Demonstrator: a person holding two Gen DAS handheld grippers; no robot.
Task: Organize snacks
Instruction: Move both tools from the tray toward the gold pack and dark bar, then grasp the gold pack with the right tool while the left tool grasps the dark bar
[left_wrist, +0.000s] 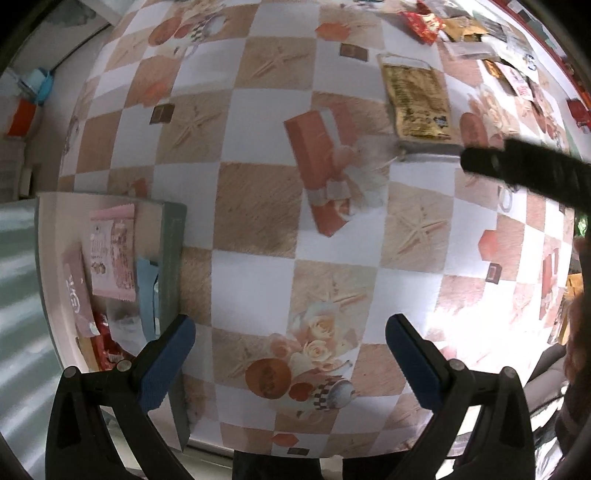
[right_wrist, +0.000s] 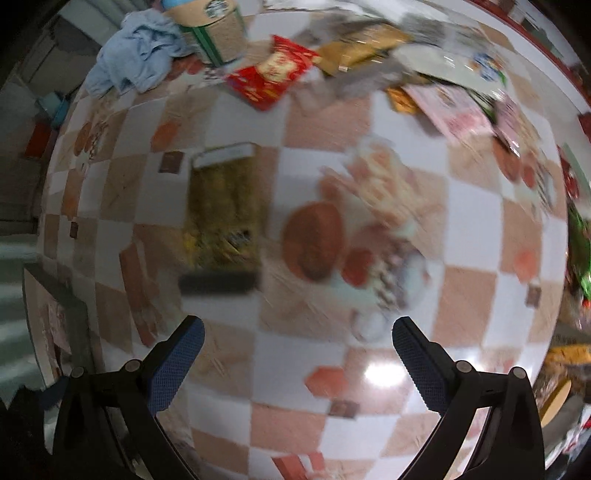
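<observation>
The checkered tabletop (left_wrist: 258, 288) is carrying a box (left_wrist: 173, 236) at its left edge, already holding some packets. Both hand-held grippers (left_wrist: 290, 354) (right_wrist: 297, 363) are hanging released; a gold packet (left_wrist: 417, 101) and the far-edge pile (right_wrist: 280, 72) are waiting.

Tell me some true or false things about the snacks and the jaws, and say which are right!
1. The left gripper has its jaws open and empty. True.
2. The gold snack packet lies inside the grey box. False: it lies on the checkered tablecloth.
3. A pink packet lies in the grey box. True.
4. The right gripper squeezes a red packet. False: its jaws are open and empty.
</observation>
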